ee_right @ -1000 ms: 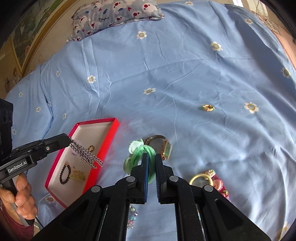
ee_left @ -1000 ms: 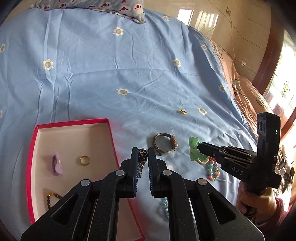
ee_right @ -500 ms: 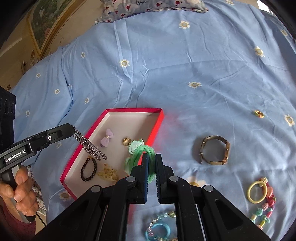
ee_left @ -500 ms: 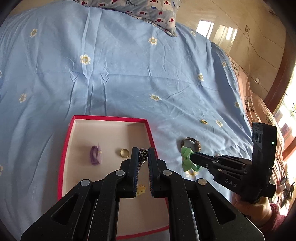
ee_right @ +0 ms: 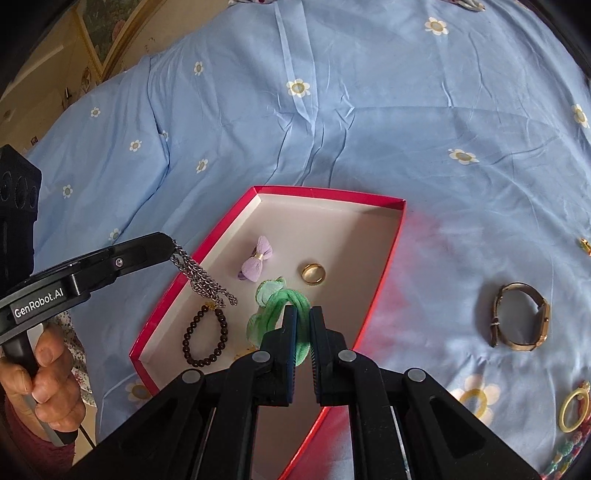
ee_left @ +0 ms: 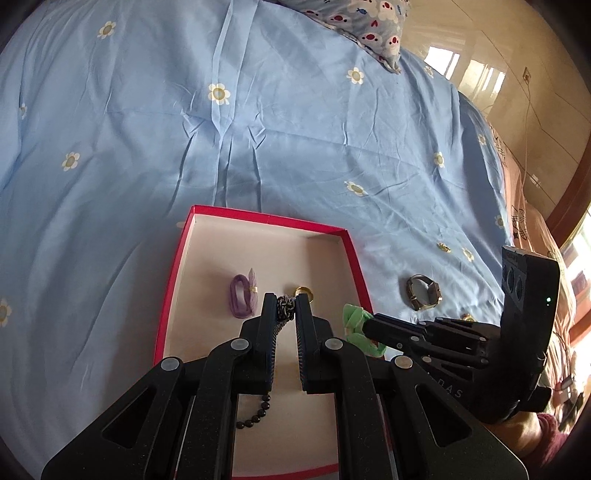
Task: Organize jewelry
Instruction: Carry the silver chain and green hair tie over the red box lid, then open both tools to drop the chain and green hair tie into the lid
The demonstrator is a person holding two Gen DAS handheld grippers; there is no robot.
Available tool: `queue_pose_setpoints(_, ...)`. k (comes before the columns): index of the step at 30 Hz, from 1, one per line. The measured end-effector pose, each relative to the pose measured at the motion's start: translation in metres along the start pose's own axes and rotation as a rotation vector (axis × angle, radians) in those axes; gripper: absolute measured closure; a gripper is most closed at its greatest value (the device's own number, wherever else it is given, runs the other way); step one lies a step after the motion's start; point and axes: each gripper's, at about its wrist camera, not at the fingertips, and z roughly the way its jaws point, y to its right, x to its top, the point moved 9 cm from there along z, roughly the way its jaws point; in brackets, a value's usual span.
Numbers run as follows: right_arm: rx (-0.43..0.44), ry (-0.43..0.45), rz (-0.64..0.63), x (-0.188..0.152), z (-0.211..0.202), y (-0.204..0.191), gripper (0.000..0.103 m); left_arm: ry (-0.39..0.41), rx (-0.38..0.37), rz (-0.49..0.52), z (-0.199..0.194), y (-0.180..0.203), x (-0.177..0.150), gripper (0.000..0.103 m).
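A red-rimmed box (ee_left: pixel 352 254) (ee_right: pixel 391 243) lies on the blue bed sheet. It holds a purple bow (ee_left: pixel 243 297) (ee_right: pixel 256 260), a gold ring (ee_left: pixel 304 292) (ee_right: pixel 314 274) and a dark bead bracelet (ee_right: pixel 205 338). My left gripper (ee_left: pixel 286 301) (ee_right: pixel 171 243) is shut on a silver chain (ee_left: pixel 285 310) (ee_right: pixel 203 278) and holds it above the box. My right gripper (ee_right: pixel 303 314) (ee_left: pixel 364 325) is shut on a green hair tie (ee_right: pixel 279 306) (ee_left: pixel 354 326), also above the box.
A gold watch (ee_left: pixel 424 291) (ee_right: pixel 519 319) and a small gold ring (ee_left: pixel 443 247) (ee_right: pixel 585 245) lie on the sheet right of the box. A yellow ring with coloured beads (ee_right: pixel 574 410) lies at the right edge. A patterned pillow (ee_left: pixel 362 26) is at the far end.
Both grippers have moved left from the loose jewelry to above the box, still holding the chain and the green hair tie.
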Motion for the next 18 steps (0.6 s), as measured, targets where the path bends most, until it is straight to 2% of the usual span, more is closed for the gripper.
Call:
queue_pose_setpoints(11, -0.037, -0.107, -0.037, -0.008, 0.049, 0.004, 0.097, -0.076, 0.055, -0.085, 0.036, -0.047, -0.023, 0.095)
queue_pose_setpoints(18, -0.058, -0.140, -0.065, -0.013, 0.062, 0.003, 0.096, -0.115, 0.110, -0.084, 0.053, -0.061, -0.035, 0.095)
